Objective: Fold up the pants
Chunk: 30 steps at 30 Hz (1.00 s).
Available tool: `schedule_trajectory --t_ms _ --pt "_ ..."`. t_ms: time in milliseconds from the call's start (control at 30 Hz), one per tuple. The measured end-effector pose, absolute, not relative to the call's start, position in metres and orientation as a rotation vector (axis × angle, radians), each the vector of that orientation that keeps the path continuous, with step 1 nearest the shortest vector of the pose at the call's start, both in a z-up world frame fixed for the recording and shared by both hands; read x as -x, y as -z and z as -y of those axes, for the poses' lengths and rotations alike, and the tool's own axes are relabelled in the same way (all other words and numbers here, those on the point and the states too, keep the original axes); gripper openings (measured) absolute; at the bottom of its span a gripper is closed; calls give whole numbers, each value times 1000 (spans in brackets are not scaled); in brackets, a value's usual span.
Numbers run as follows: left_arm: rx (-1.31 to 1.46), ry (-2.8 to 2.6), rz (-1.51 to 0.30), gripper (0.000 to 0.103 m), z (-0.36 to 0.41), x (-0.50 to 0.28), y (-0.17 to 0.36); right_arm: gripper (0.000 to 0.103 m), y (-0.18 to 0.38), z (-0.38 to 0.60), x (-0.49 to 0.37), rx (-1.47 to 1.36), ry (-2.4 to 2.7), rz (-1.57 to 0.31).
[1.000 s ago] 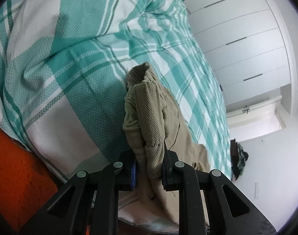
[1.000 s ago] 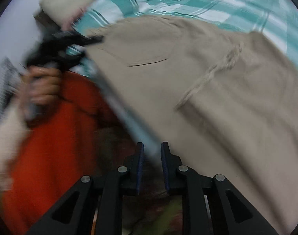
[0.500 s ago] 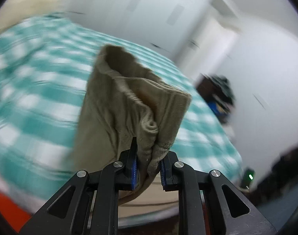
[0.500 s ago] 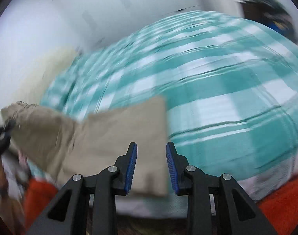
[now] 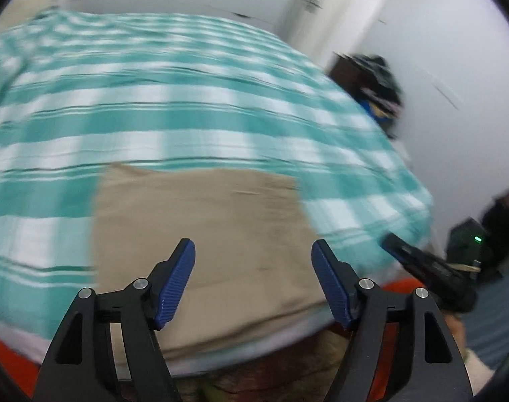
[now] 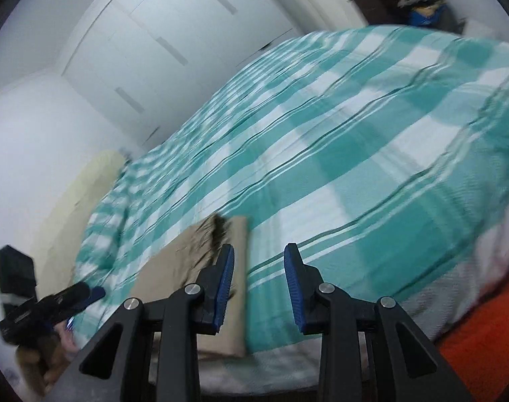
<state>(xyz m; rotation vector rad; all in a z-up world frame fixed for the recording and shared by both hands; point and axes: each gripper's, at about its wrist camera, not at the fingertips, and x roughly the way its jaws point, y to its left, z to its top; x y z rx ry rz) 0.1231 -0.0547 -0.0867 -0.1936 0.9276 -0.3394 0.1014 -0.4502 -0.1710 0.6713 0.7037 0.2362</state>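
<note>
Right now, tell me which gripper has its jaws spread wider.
The left gripper: its blue pads gape over the khaki pants, gripping nothing. The right gripper stands narrower.

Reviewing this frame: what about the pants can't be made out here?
- Left wrist view: the pants are motion-blurred, so folds and seams are unreadable; their near edge hides behind the left gripper.
- Right wrist view: the right gripper covers part of them, and the dark patch is unidentifiable.
</note>
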Motion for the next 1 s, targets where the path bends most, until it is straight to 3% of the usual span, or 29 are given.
schedule_trajectory --t_ms 167,300,633,700,867,1000 --pt "143 140 -903 74 -9 -106 115 34 193 397 -123 -817 -615 -871" --pt "160 88 -911 74 -30 -87 144 34 204 361 -136 -739 -559 -1014" --pt "112 146 -883 74 -30 -82 148 33 202 340 -160 -777 -492 -1059" --pt "106 154 -894 74 -29 -81 149 14 205 338 -170 -758 -469 -1075" --pt "84 232 -935 80 -32 -67 147 13 161 340 -162 -627 -468 -927" --pt "35 320 -966 80 -27 -55 150 13 203 349 -169 -673 -381 -1033"
